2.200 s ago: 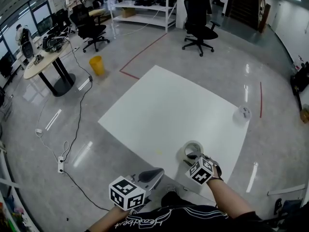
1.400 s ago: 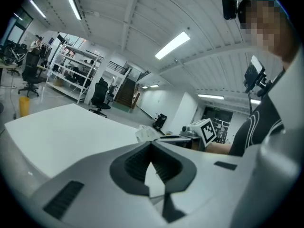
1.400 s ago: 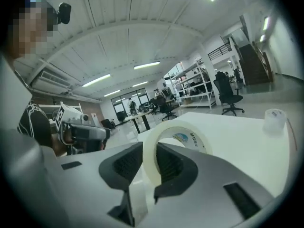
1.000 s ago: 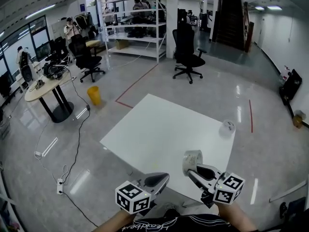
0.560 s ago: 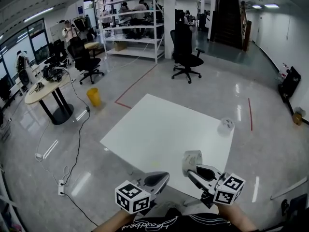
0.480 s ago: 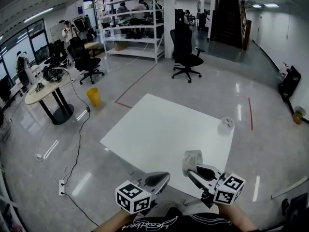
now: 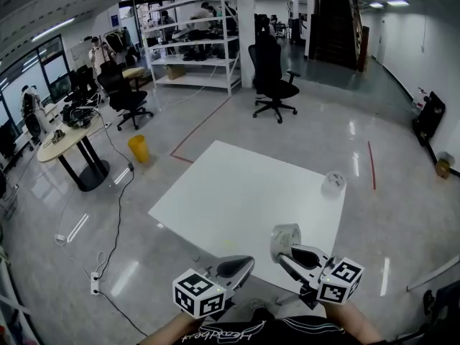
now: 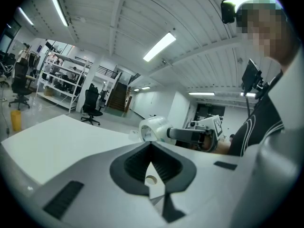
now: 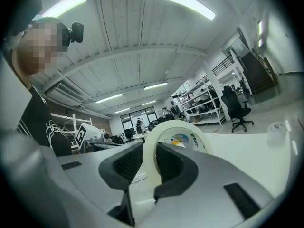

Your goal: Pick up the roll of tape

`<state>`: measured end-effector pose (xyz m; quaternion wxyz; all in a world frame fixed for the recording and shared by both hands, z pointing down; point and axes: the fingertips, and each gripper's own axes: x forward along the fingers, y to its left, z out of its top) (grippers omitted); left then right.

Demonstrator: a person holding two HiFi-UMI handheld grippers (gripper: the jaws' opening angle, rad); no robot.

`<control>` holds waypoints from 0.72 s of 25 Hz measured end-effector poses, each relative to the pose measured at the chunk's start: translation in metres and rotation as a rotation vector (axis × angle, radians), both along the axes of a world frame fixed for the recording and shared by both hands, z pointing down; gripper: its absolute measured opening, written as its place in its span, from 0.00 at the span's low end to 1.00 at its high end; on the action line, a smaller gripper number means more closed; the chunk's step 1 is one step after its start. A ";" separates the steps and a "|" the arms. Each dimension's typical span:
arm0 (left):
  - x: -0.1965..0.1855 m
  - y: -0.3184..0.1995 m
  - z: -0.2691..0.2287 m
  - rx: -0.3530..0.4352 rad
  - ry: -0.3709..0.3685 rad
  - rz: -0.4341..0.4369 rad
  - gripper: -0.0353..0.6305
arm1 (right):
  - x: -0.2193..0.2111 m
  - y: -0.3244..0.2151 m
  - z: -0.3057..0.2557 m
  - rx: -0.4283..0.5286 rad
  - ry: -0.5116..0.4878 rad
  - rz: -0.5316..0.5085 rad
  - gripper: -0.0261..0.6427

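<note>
A wide, glossy-floored workroom holds a white square table top (image 7: 237, 192), with metal shelving (image 7: 190, 49) and a black office chair (image 7: 272, 70) beyond its far side.

The roll of tape (image 7: 285, 234) is above the near right part of that table top, held up off it and standing on edge. In the right gripper view the roll of tape (image 9: 183, 139) shows a printed label inside its ring. The right gripper (image 7: 286, 250) grips it through the ring wall, with one dark pad inside the hole and the other outside, the jaws held partly apart by the band.

The left gripper (image 7: 246, 262) hangs just to the left, near the table's front edge. Its jaws meet at the tips with nothing between them.

A small white round object (image 7: 333, 182) sits near the table's far right corner, well apart from the roll. A yellow bin (image 7: 138, 148) stands on the floor off to the left.
</note>
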<state>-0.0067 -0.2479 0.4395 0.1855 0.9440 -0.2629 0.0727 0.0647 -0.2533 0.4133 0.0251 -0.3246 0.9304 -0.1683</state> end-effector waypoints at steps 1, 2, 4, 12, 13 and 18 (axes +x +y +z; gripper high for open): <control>0.001 0.001 0.000 0.002 -0.001 0.003 0.06 | 0.001 0.001 0.001 0.001 0.000 0.001 0.17; 0.002 0.002 0.000 0.003 -0.002 0.006 0.06 | 0.001 0.002 0.001 0.002 0.001 0.003 0.17; 0.003 0.005 -0.002 0.005 -0.003 0.010 0.06 | 0.001 0.004 0.000 0.003 0.002 0.004 0.17; 0.006 0.010 -0.001 0.009 0.000 0.019 0.06 | 0.001 0.009 0.000 0.005 0.004 0.005 0.17; 0.006 0.011 -0.001 0.009 -0.001 0.020 0.06 | 0.000 0.010 0.001 0.004 0.003 0.005 0.17; 0.004 0.012 0.001 0.006 0.003 0.024 0.06 | -0.004 0.012 0.003 0.002 0.011 0.004 0.17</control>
